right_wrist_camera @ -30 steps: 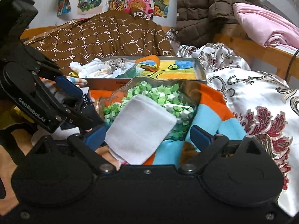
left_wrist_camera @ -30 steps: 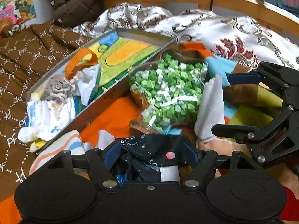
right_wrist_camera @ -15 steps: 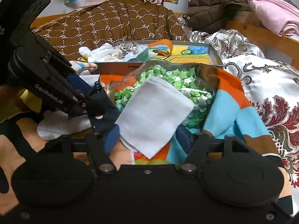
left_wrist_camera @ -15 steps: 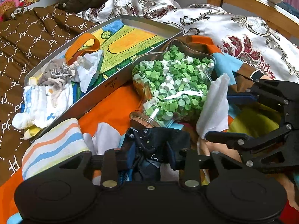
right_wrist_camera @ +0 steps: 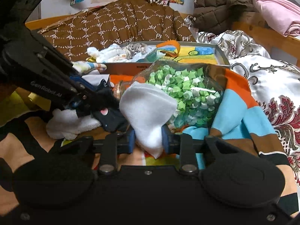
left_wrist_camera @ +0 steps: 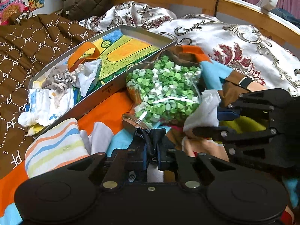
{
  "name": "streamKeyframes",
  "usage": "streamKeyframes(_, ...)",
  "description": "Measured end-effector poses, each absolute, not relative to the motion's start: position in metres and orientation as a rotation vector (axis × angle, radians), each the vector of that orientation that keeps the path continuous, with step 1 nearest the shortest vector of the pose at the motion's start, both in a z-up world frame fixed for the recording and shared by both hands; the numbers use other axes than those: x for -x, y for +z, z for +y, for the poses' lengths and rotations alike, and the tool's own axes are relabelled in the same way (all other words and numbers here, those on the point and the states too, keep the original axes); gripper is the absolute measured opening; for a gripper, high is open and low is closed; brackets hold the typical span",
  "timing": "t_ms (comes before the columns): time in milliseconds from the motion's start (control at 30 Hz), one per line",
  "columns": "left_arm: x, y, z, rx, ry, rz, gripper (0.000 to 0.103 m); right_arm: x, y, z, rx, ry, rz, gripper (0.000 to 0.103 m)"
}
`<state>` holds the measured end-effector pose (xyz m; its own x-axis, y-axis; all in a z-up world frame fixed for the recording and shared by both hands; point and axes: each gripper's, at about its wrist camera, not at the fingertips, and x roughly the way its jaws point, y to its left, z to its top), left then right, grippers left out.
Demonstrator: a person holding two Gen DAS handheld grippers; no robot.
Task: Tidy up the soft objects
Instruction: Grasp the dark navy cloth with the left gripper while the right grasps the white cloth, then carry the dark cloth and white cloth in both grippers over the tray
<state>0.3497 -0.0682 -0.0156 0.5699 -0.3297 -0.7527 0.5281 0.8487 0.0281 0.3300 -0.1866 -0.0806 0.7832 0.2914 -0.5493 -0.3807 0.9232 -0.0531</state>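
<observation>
Both grippers' jaws have just been closing: the left gripper [left_wrist_camera: 152,154] is now pinching a dark sock [left_wrist_camera: 152,140] just in front of the star-filled jar [left_wrist_camera: 165,91], while the right gripper [right_wrist_camera: 148,140] is clamping a white cloth [right_wrist_camera: 148,108] against the jar's near side. Behind the jar, a metal tray [left_wrist_camera: 112,91] is holding more soft items.

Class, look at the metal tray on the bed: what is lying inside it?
Inside the metal tray lie an orange band, a grey knitted piece and white cloths bunched at one end. A colourful drawing lines the bottom; the cloths hide part of it.
</observation>
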Motion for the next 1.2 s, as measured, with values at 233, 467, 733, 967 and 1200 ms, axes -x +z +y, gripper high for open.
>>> streamKeyframes(233, -0.338, -0.003, -0.066, -0.236, -0.526, 0.811, 0.009, -0.327, -0.072, -0.192, 0.142, 0.366, 0.529, 0.014)
streamKeyframes(467, -0.335, 0.008, -0.060, -0.192, -0.512, 0.776, 0.009, -0.324, -0.068, -0.192, 0.129, 0.357, 0.497, 0.011)
streamKeyframes(733, -0.344, 0.028, -0.059, -0.128, -0.488, 0.670, 0.009, -0.324, -0.050, -0.189, 0.100, 0.346, 0.469, 0.011)
streamKeyframes(967, -0.374, 0.054, -0.054, -0.019, -0.450, 0.540, 0.009, -0.329, -0.036, -0.188, 0.056, 0.328, 0.422, 0.011)
streamKeyframes(1200, -0.410, 0.062, -0.044, 0.087, -0.405, 0.463, 0.009, -0.338, -0.029, -0.186, 0.059, 0.314, 0.405, 0.011)
